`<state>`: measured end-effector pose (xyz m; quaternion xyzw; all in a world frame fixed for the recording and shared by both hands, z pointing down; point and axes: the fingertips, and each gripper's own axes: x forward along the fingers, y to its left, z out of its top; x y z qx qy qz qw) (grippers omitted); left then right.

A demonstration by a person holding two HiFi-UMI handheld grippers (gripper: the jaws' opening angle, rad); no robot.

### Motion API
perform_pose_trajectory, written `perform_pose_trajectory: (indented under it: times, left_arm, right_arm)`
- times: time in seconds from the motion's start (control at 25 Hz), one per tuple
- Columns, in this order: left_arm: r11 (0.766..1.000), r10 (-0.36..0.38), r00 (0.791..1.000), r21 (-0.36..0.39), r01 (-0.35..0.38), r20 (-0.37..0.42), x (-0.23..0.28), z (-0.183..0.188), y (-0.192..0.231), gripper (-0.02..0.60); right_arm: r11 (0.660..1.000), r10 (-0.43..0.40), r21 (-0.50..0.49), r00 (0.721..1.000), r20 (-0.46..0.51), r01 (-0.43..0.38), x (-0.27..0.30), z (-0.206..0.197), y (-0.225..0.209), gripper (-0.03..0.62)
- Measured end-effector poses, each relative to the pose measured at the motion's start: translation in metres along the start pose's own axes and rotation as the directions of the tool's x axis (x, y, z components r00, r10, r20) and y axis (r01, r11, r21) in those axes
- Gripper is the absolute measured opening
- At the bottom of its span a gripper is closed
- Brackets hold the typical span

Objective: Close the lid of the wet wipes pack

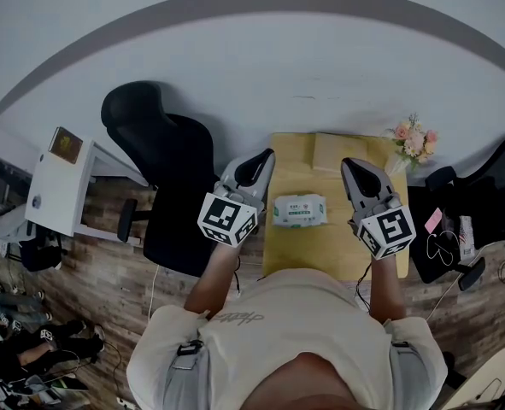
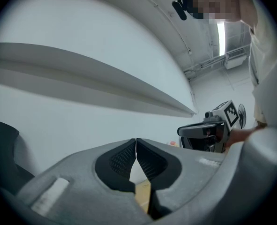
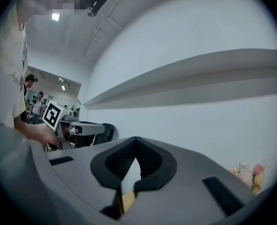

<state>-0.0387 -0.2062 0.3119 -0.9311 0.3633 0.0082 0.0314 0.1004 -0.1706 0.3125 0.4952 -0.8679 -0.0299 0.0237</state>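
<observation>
Just one wipes pack (image 1: 300, 211); left hand-held gripper (image 1: 266, 155), right hand-held gripper (image 1: 347, 164) (two) clenched, empty.

The person wears a pale cream short-sleeved T-shirt (image 1: 295, 331) with dark lettering (image 1: 235, 317) on the front. The left gripper (image 1: 259, 157) and right gripper (image 1: 355, 166) have grey shells and black ribbed fingers (image 2: 122, 161). Each carries a black-and-white marker cube (image 1: 227, 219).
</observation>
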Motion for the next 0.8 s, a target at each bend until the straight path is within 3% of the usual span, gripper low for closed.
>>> perform_pose_trajectory:
  times: [0.28,0.52,0.8]
  left_arm:
    - [0.994,0.004,1.0,-0.112,-0.003,0.008,-0.004,-0.014,0.009,0.018]
    - [0.998,0.015,1.0,-0.066,-0.016,-0.01,-0.006,-0.018,0.008,0.018]
    - [0.998,0.007,1.0,-0.066,-0.008,-0.025,-0.002,-0.025,0.014,0.018]
  right_arm:
    - [1.0,0.006,-0.004,1.0,-0.02,-0.006,0.002,-0.006,0.005,0.002]
    - [1.0,-0.011,0.01,1.0,-0.007,0.012,-0.001,-0.008,0.002,0.001]
    - [1.0,-0.001,0.01,1.0,-0.021,0.001,0.012,-0.013,0.006,0.002]
